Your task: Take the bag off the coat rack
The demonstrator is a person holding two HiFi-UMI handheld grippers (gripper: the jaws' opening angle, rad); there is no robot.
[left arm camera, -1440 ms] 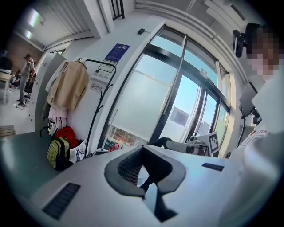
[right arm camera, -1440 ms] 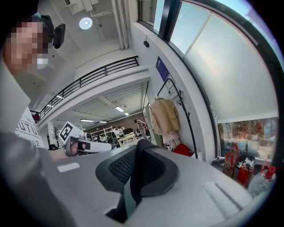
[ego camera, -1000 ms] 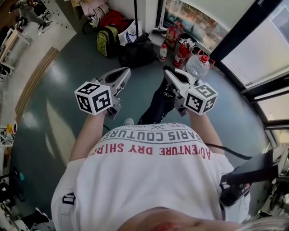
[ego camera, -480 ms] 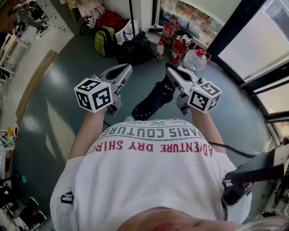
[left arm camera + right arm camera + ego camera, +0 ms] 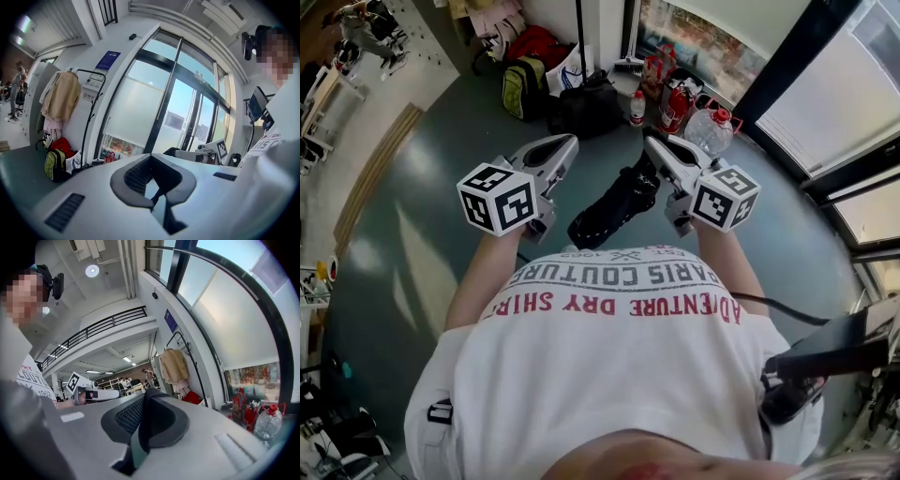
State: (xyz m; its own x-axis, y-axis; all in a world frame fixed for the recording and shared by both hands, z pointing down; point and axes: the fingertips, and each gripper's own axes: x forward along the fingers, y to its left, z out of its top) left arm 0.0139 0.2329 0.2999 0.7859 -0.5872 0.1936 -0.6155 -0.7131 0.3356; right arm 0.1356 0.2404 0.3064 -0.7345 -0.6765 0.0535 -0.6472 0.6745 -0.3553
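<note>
A black bag [image 5: 614, 208] hangs in the air in front of the person, below my right gripper [image 5: 652, 146]. In the right gripper view a dark strap [image 5: 149, 420] runs between the jaws, which are shut on it. My left gripper [image 5: 565, 144] is held level beside it, to the left, with its jaws together and nothing visible in them. The coat rack [image 5: 90, 117] is a black pole by the wall with a beige coat [image 5: 63, 96] on it. The rack's pole [image 5: 580, 37] stands far ahead of both grippers in the head view.
At the rack's foot lie a green backpack [image 5: 523, 86], a red bag [image 5: 534, 39] and a black bag [image 5: 586, 108]. Red fire extinguishers [image 5: 675, 105] and a large water bottle [image 5: 710, 131] stand by the glass wall [image 5: 825, 103] on the right.
Both grippers have risen slightly. The hanging black bag has swung up and to the left, toward the gap between the two grippers.
</note>
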